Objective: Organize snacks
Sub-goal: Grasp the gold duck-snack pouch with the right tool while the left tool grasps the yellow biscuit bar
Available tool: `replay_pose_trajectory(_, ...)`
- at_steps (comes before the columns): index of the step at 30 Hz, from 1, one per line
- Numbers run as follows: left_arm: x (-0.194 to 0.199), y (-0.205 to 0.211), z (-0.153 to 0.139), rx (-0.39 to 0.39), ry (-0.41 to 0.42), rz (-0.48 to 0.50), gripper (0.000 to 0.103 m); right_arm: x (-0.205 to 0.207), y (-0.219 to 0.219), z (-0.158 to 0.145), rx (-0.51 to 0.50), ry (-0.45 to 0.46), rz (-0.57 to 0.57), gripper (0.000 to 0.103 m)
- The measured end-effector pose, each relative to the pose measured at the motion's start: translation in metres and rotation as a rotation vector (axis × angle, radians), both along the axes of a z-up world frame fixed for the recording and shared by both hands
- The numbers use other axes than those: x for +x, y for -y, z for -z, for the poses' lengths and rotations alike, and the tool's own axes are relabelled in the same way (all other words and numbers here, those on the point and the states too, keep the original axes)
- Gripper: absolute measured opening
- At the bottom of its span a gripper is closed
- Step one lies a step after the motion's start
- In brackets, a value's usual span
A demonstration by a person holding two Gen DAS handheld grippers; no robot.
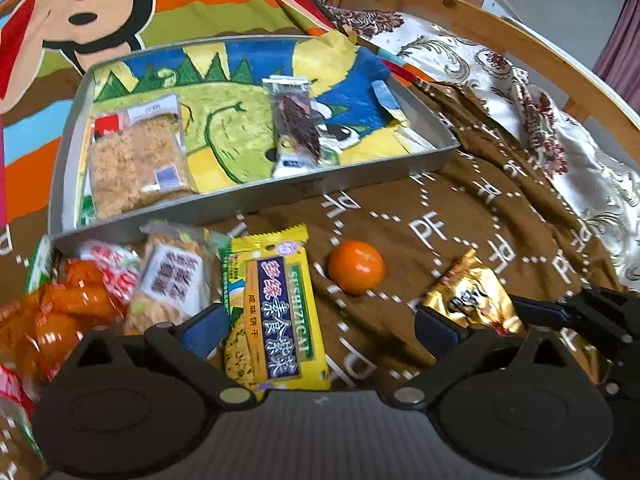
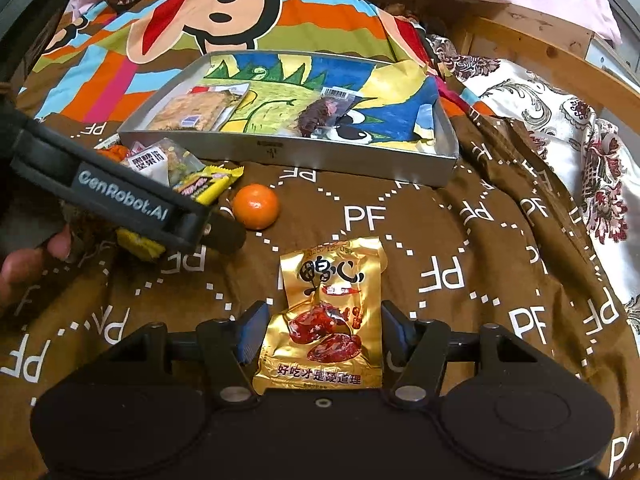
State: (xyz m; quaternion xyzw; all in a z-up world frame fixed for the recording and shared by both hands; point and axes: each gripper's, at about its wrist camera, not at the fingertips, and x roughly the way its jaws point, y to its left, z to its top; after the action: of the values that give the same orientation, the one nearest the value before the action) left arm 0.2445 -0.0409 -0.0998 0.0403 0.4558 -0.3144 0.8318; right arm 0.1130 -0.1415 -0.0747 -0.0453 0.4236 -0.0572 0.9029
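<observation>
A metal tray [image 1: 240,200] [image 2: 360,160] lined with a cartoon picture holds a floss cake pack [image 1: 136,164] [image 2: 192,112] and a dark dried-snack pack [image 1: 296,120] [image 2: 320,114]. My left gripper [image 1: 320,324] is open around a yellow biscuit pack [image 1: 276,312] [image 2: 204,184] lying on the brown blanket. My right gripper [image 2: 324,332] is open around a gold snack pouch [image 2: 328,316] [image 1: 476,300], its fingers apart on either side. A small orange [image 1: 356,267] [image 2: 256,206] lies between the two packs.
Several more snack packs [image 1: 168,280] and an orange bag [image 1: 52,320] are piled left of the yellow pack. A wooden bed rail [image 1: 520,40] curves along the right. A floral cloth [image 2: 560,120] lies right of the tray.
</observation>
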Motion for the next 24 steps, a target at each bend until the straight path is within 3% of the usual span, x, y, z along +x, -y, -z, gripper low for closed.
replay_pose_trajectory(3, -0.006, -0.001, -0.001, 0.004, -0.013, -0.005, 0.101, -0.002, 0.001, 0.000, 0.004, 0.003, 0.002, 0.062)
replay_pose_trajectory(9, -0.007, 0.002, -0.002, 0.058, 0.004, -0.118, 0.096, 0.005, 0.002, 0.006, 0.008, 0.009, 0.012, 0.063)
replay_pose_trajectory(14, -0.007, 0.011, 0.005, 0.110, 0.054, -0.102, 0.095, 0.011, 0.001, 0.012, -0.005, 0.007, 0.019, 0.068)
replay_pose_trajectory(17, -0.006, 0.012, 0.009, 0.145, 0.058, -0.088, 0.080, 0.012, 0.002, 0.015, -0.010, 0.008, 0.020, 0.070)
replay_pose_trajectory(19, -0.006, 0.010, 0.008, 0.139, 0.055, -0.092, 0.075, 0.013, 0.003, 0.016, 0.002, 0.005, 0.028, 0.070)
replay_pose_trajectory(24, -0.006, 0.001, 0.004, 0.125, 0.025, -0.130, 0.057, 0.010, 0.000, 0.014, -0.002, 0.002, 0.019, 0.061)
